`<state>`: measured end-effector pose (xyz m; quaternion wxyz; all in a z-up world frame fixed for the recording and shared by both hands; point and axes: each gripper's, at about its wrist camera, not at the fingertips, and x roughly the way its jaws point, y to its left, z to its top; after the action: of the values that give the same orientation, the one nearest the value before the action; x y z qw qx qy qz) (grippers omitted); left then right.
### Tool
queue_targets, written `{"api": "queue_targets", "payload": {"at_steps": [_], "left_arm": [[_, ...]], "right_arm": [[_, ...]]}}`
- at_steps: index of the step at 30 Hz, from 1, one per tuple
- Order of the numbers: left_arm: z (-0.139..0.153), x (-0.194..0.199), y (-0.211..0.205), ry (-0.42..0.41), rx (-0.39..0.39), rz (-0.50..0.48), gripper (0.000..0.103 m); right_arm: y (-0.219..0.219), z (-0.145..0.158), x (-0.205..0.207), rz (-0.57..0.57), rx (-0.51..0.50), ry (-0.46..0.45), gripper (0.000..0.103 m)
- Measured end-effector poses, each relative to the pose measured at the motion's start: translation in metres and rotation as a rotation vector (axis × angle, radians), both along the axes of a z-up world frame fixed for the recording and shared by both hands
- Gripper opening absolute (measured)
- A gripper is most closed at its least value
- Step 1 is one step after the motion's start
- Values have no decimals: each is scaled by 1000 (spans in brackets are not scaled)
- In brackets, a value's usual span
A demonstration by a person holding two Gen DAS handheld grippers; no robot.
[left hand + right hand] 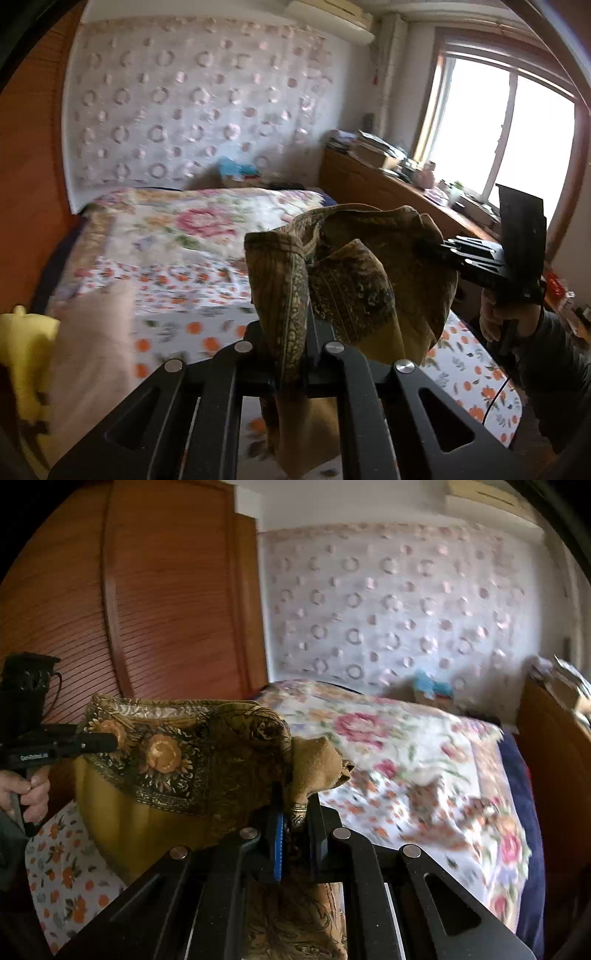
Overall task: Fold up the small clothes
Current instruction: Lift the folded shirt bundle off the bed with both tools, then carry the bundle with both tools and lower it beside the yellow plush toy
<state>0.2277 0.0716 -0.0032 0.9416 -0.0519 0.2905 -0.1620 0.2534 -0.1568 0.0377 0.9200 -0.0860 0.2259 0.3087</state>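
both tongs, left tongs (295, 354) and right tongs (295, 827), clamped on mustard patterned garment (351, 280), held mid-frame above bed (207, 295); next: spread flat, then fold.

Black left tongs (291, 369) and right tongs (295, 834) show silver round screws, blue pads, thin black cables.

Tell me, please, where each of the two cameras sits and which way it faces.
Left wrist: sits on the left gripper, facing up the floral-quilted bed toward the window; shows the right gripper and right hand.
Right wrist: sits on the right gripper, facing the brown slatted wardrobe; shows the left gripper and left hand.
Shared: the mustard patterned garment, held aloft by both pairs of fingers, the bed, the circle-patterned wall.
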Motion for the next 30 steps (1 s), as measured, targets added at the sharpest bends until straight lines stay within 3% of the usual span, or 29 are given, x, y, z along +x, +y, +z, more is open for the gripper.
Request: {"api": "queue_targets", "payload": {"at_steps": [13, 21, 26, 30], "left_arm": [[-11, -59, 116, -46, 23, 288, 9], [-63, -84, 167, 27, -41, 418, 9], [-87, -87, 184, 67, -33, 466, 9], [-105, -86, 192, 101, -22, 492, 9]], "right_arm": [[139, 15, 73, 271, -92, -56, 9], [233, 16, 120, 424, -265, -105, 9], [282, 9, 140, 462, -289, -100, 9], [297, 0, 150, 469, -279, -68, 10]]}}
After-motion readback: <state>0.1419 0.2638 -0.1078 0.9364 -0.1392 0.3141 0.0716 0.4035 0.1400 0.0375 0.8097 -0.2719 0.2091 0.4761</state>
